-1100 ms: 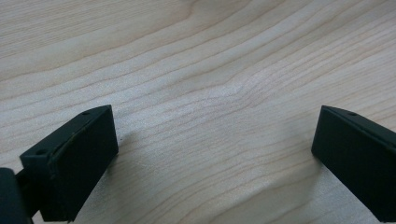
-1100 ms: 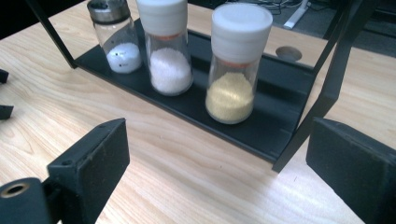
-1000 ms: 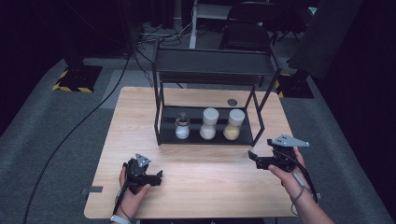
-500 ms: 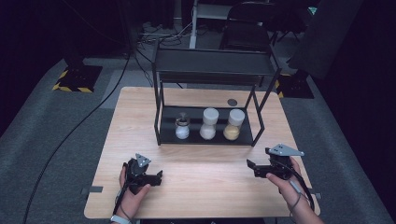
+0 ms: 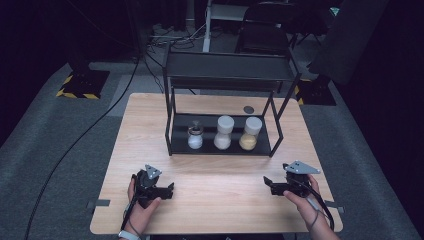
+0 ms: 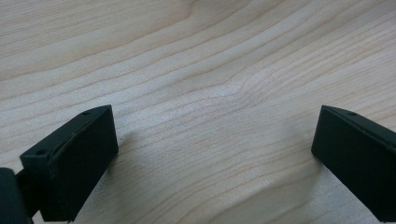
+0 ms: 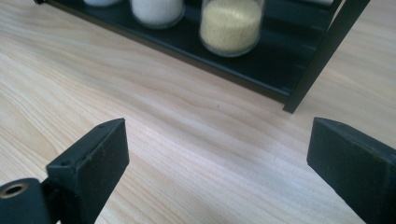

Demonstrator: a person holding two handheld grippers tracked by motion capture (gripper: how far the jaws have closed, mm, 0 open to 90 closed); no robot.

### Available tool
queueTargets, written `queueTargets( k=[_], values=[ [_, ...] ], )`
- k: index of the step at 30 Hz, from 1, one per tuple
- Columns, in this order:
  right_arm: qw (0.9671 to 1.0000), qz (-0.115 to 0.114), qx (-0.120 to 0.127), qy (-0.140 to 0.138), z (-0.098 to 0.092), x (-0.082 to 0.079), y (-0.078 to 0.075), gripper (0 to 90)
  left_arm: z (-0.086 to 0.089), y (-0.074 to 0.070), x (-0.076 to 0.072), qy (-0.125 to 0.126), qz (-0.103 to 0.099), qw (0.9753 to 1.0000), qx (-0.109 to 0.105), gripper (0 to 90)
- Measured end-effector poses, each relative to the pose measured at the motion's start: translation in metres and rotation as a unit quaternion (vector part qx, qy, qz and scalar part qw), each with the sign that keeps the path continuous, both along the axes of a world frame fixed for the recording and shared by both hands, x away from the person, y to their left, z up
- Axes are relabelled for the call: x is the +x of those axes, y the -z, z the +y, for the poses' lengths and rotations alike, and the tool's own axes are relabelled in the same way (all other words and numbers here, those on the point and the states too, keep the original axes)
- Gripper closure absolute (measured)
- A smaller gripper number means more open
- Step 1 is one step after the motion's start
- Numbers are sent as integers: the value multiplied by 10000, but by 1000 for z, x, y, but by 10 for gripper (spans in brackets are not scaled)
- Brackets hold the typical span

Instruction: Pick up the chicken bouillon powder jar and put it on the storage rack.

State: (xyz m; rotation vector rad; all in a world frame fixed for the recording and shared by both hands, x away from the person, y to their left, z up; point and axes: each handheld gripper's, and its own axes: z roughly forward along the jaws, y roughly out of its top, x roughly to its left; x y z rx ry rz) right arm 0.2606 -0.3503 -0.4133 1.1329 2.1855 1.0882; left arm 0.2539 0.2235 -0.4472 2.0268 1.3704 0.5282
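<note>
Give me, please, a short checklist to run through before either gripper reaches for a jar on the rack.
1. Left gripper open, nothing between its jaws: ok.
2. Right gripper open, nothing between its jaws: ok.
3. Three jars upright on the rack's lower shelf: small jar, white jar, yellow jar: ok.
4. Bare table between grippers and rack: ok.
5. Jar lids tight: cannot tell.

Rack [image 5: 172,120] mid-table [image 5: 150,112], three jars [image 5: 222,133] on its bottom shelf, tools nearer, left [image 5: 169,188] and right [image 5: 266,182]
</note>
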Motion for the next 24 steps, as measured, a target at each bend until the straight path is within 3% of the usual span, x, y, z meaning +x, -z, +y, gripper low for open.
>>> queueTargets(
  k=[24],
  values=[
    [9989,403,-152,160,-10,4,27,50,0,0,0,0,0,10000,1,4]
  ],
)
